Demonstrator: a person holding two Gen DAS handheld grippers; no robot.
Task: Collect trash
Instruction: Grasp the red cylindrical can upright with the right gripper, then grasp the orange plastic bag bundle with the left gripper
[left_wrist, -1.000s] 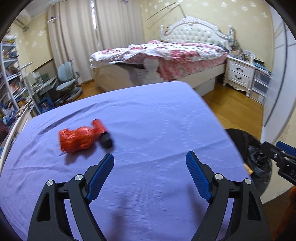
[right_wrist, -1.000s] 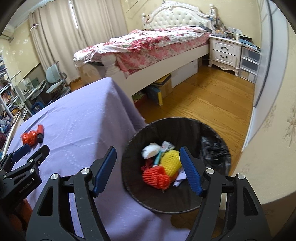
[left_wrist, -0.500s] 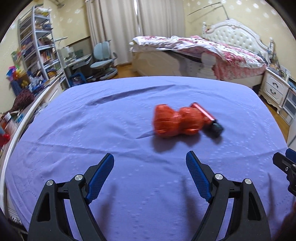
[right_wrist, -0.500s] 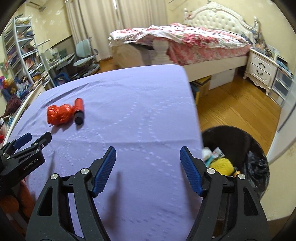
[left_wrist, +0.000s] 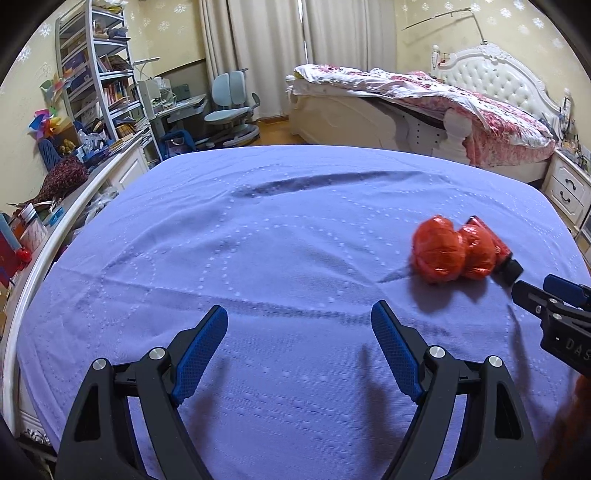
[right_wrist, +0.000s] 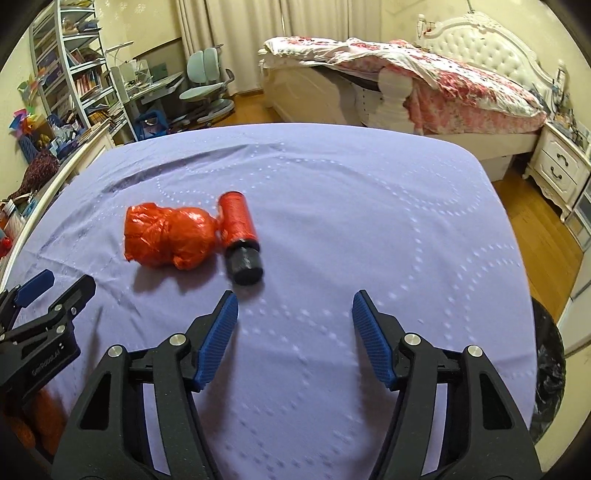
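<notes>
One crumpled red plastic bag (right_wrist: 170, 236), one red bottle with black cap (right_wrist: 240, 236), one black trash bin (right_wrist: 546, 369), two tongs.

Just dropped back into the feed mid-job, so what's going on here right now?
A person is clearing trash off a table covered in purple cloth. Two pieces are left, lying against each other: a crumpled orange bag and an orange bottle with a black cap. The right gripper hangs empty just short of the bottle, its jaws having just closed a little. The left gripper is open and empty. The black bin sits at the table's right edge.
</notes>
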